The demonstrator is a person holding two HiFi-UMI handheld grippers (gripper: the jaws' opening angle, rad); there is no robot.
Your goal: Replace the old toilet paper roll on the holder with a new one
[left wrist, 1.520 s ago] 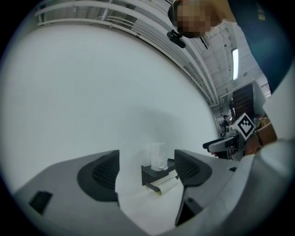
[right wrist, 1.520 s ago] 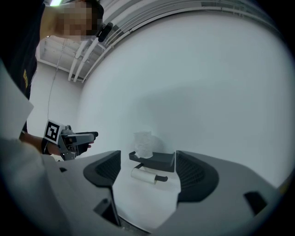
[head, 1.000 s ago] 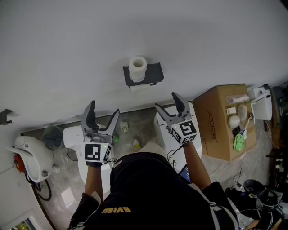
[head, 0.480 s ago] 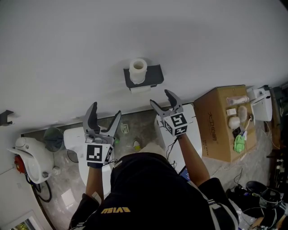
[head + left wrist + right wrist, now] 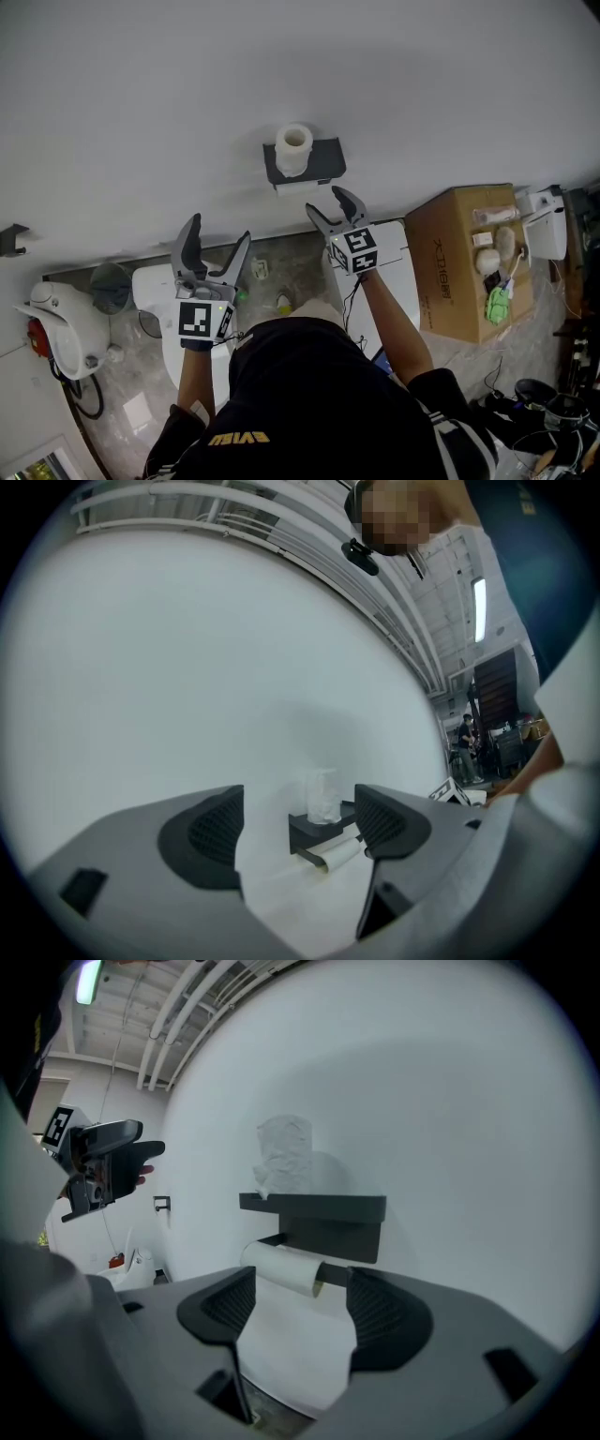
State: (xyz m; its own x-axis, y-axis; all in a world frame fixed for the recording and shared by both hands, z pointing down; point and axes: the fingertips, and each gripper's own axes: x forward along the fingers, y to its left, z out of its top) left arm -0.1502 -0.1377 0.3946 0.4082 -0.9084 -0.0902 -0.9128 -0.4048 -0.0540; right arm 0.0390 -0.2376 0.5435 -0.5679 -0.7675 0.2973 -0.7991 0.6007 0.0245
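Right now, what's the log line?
right hand-held gripper: empty, jaws closing, facing old roll | left hand-held gripper: open | new roll: on shelf

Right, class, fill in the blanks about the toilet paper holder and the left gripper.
The wrapped new roll stands on ___ of the dark shelf.
The nearly empty old roll hangs ___ that shelf.
On the left gripper, the fingers are ___, holding nothing.
Missing: top; under; open.
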